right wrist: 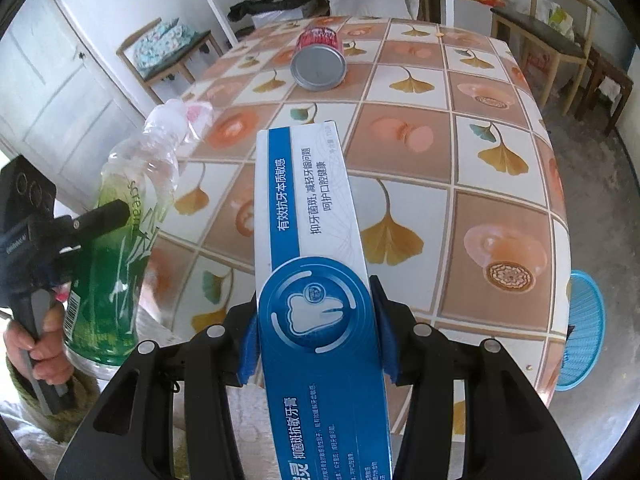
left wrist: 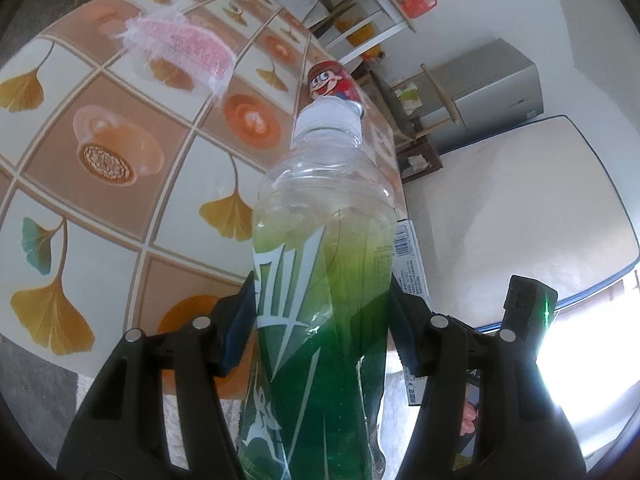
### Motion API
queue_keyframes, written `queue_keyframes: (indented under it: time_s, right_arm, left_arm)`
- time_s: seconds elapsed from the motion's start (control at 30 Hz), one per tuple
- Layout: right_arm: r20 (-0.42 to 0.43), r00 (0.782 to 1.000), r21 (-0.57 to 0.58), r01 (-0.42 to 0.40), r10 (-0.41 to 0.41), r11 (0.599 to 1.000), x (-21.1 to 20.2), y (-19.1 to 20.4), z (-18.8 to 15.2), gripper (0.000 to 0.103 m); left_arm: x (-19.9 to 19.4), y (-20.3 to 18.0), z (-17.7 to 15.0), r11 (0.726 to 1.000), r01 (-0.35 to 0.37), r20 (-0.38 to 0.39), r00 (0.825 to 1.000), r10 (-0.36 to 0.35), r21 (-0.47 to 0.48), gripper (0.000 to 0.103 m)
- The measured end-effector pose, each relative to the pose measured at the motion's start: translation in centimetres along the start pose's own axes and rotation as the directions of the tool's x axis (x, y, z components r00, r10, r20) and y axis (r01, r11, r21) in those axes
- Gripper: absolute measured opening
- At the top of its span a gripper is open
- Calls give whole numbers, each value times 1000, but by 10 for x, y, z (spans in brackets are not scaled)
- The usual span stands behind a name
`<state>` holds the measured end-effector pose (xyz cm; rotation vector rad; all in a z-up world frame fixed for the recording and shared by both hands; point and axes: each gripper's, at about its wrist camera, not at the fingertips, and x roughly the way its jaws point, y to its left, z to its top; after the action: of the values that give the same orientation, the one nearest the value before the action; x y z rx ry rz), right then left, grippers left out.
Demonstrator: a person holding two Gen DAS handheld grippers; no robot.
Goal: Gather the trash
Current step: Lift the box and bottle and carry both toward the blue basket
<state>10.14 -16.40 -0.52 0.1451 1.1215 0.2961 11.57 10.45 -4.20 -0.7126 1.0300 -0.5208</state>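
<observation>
My left gripper (left wrist: 322, 332) is shut on a green plastic bottle (left wrist: 324, 280) with a white cap, held above the table's edge; the right wrist view shows the same bottle (right wrist: 120, 232) at the left, in that gripper. My right gripper (right wrist: 316, 344) is shut on a blue-and-white toothpaste box (right wrist: 312, 220), its blue pads (right wrist: 248, 344) pressing both long sides. A red can (right wrist: 319, 58) lies on its side at the far end of the table, also seen past the bottle cap as the can (left wrist: 336, 84). A pink-and-white foam net (left wrist: 180, 46) lies on the tablecloth.
The table (right wrist: 460, 168) has a tiled ginkgo-leaf cloth. A person's hand (right wrist: 44, 352) grips the left tool's handle. Wooden chairs (right wrist: 560, 48) stand behind the table, a blue plastic stool (right wrist: 580, 328) at its right edge, and a grey cabinet (left wrist: 488, 88) against the wall.
</observation>
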Motion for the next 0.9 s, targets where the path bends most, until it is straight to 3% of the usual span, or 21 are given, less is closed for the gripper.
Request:
queue_keyframes:
  time_s: [0.53, 0.9]
  right_arm:
    - [83, 993, 86, -92, 85, 992, -34, -16, -4, 47]
    - [198, 975, 170, -137, 103, 976, -76, -59, -25, 47]
  left_arm:
    - [-21, -32, -7, 997, 32, 37, 999, -34, 66, 57]
    - [-6, -94, -17, 981, 51, 11, 998, -54, 187, 57]
